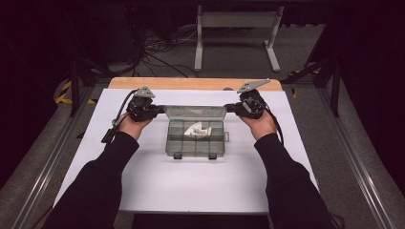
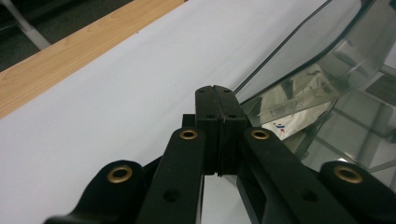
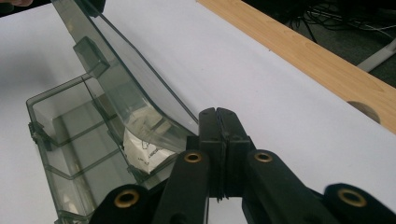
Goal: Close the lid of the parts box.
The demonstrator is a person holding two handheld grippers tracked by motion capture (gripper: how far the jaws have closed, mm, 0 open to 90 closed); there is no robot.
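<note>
On the bench [image 1: 157,191], both tools, left tool [image 1: 160,110] and right tool [image 1: 230,109], sit fully closed and empty beside the raised lid [image 1: 195,112] of the clear box [image 1: 195,143].

White mat [image 1: 191,186] on wood table [image 1: 191,84]; grey metal stand [image 1: 236,21], cables [image 1: 157,47] on floor behind.

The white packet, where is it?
In the high view the white packet lies inside the clear box, in a back compartment just under the raised lid, mid-table between both grippers.
</note>
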